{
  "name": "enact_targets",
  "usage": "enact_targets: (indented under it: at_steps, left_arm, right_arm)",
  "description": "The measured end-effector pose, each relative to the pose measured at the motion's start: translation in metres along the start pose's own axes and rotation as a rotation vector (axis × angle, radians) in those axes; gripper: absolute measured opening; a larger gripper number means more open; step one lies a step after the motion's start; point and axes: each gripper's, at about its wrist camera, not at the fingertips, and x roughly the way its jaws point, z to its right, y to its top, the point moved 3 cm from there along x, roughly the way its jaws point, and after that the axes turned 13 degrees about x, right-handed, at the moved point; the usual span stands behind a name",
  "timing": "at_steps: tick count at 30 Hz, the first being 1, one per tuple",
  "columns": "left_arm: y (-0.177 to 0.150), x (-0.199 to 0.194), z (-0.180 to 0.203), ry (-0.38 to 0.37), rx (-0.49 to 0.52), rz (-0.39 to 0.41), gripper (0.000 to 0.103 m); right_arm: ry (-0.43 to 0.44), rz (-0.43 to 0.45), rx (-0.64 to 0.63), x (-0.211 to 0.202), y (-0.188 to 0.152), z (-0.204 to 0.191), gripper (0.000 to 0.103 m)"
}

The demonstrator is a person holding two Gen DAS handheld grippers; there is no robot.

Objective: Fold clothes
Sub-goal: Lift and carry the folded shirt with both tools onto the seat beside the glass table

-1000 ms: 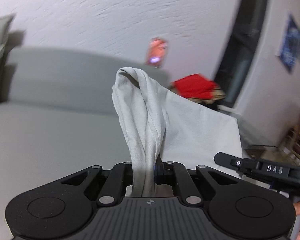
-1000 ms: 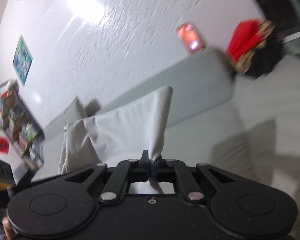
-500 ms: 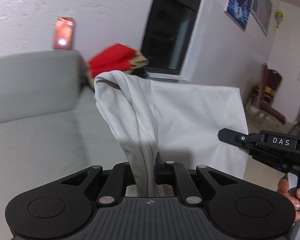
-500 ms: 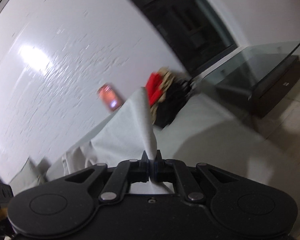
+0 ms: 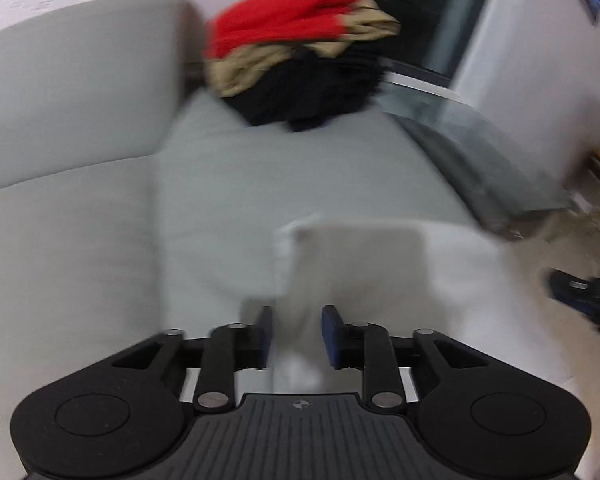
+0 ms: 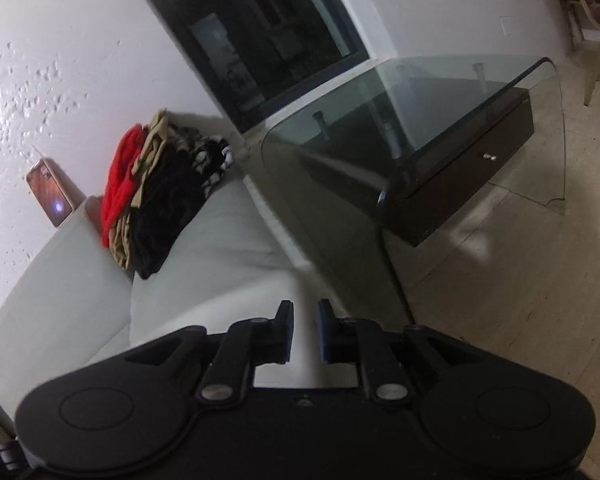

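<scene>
Left wrist view, near field: the left gripper (image 5: 296, 334) has its jaws parted, and a blurred strip of the pale grey-white cloth garment (image 5: 380, 264) runs up through the gap; whether the blue-padded fingers (image 5: 330, 336) touch it cannot be told. The garment spreads ahead and to the right over the seat of the light grey upholstered sofa (image 5: 80, 208), its far edge lying flat. The right gripper (image 5: 584, 294) shows at the frame's right edge, beside the garment.

Right wrist view, near field: the right gripper (image 6: 304, 330) also has its jaws apart, pale fabric visible between and below them.

Far field: a stacked pile of red, tan and black clothes (image 5: 300, 52) rests at the sofa's end. A glowing phone (image 6: 50, 192) leans on the backrest top, and a curved glass table (image 6: 420, 92) stands just beside the sofa.
</scene>
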Motion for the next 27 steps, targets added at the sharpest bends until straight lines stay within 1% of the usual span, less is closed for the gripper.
enact_targets:
  at_steps: [1, 2, 3, 4, 5, 6, 7, 8, 9, 10, 12, 13, 14, 15, 16, 18, 19, 20, 21, 22, 24, 25, 26, 27]
  left_arm:
    - [-0.003, -0.005, -0.007, 0.01, 0.0, 0.017, 0.029]
    - [-0.007, -0.009, -0.015, 0.019, 0.0, 0.033, 0.027]
    - [-0.012, -0.019, -0.019, 0.016, 0.004, 0.056, 0.027]
    - [-0.012, -0.022, -0.011, -0.011, 0.02, 0.072, 0.025]
    - [-0.01, -0.023, -0.003, -0.04, 0.038, 0.088, 0.022]
    - [-0.009, -0.025, 0.006, -0.069, 0.056, 0.104, 0.022]
    - [-0.008, -0.026, 0.015, -0.099, 0.073, 0.12, 0.022]
    - [-0.008, -0.024, 0.03, -0.103, 0.118, 0.123, 0.023]
    - [-0.008, -0.022, 0.046, -0.103, 0.165, 0.124, 0.025]
    - [-0.009, -0.015, 0.061, -0.097, 0.21, 0.109, 0.028]
    - [-0.016, -0.001, 0.079, -0.04, 0.28, 0.055, 0.03]
    - [-0.019, -0.004, 0.081, -0.002, 0.304, 0.044, 0.03]
    - [-0.022, -0.008, 0.082, 0.036, 0.326, 0.036, 0.03]
    - [-0.025, -0.012, 0.082, 0.075, 0.348, 0.027, 0.03]
    - [-0.03, -0.022, 0.081, 0.08, 0.351, 0.029, 0.03]
    - [-0.041, -0.046, 0.076, 0.039, 0.331, 0.064, 0.03]
    - [-0.048, -0.052, 0.078, 0.008, 0.326, 0.068, 0.03]
    - [-0.054, -0.057, 0.079, -0.024, 0.323, 0.071, 0.03]
    - [-0.059, -0.055, 0.084, -0.043, 0.332, 0.052, 0.03]
    - [-0.067, -0.051, 0.089, -0.049, 0.346, 0.011, 0.031]
    - [-0.079, -0.047, 0.091, -0.004, 0.35, -0.072, 0.031]
    - [-0.085, -0.046, 0.091, 0.02, 0.351, -0.113, 0.032]
    - [-0.091, -0.045, 0.092, 0.044, 0.352, -0.155, 0.032]
    - [-0.092, -0.051, 0.088, 0.049, 0.337, -0.179, 0.032]
  right_arm:
    - [0.023, 0.016, -0.009, -0.009, 0.001, 0.004, 0.021]
    - [0.035, 0.028, -0.025, -0.015, -0.002, 0.005, 0.028]
    - [0.047, 0.04, -0.041, -0.02, -0.006, 0.006, 0.028]
    - [0.059, 0.052, -0.058, -0.026, -0.009, 0.006, 0.028]
    - [0.092, 0.031, -0.076, -0.023, -0.012, 0.002, 0.025]
    - [0.127, 0.008, -0.095, -0.02, -0.016, -0.003, 0.018]
    - [0.158, -0.017, -0.13, -0.016, -0.023, -0.012, 0.016]
    - [0.188, -0.042, -0.167, -0.012, -0.03, -0.021, 0.015]
    - [0.197, -0.064, -0.209, -0.007, -0.037, -0.029, 0.015]
    - [0.18, -0.078, -0.25, -0.002, -0.045, -0.034, 0.015]
    - [0.042, -0.077, -0.277, 0.009, -0.051, -0.03, 0.014]
    - [-0.028, -0.076, -0.289, 0.014, -0.054, -0.028, 0.011]
    - [-0.049, -0.057, -0.266, 0.005, -0.051, -0.023, 0.011]
    - [-0.065, -0.037, -0.24, -0.006, -0.048, -0.016, 0.012]
    - [-0.081, -0.017, -0.214, -0.017, -0.045, -0.01, 0.013]
    - [0.009, 0.016, -0.153, -0.052, -0.046, -0.002, 0.013]
    - [0.053, 0.018, -0.129, -0.069, -0.053, 0.001, 0.013]
    - [0.069, 0.0, -0.129, -0.079, -0.064, 0.002, 0.013]
    - [0.083, -0.02, -0.13, -0.088, -0.075, 0.003, 0.013]
    - [0.043, -0.048, -0.141, -0.089, -0.085, 0.005, 0.013]
    - [-0.046, -0.106, -0.164, -0.09, -0.103, 0.009, 0.013]
    - [-0.104, -0.126, -0.172, -0.09, -0.11, 0.012, 0.012]
    - [-0.127, -0.137, -0.173, -0.094, -0.114, 0.014, 0.011]
    - [-0.134, -0.139, -0.174, -0.101, -0.117, 0.013, 0.011]
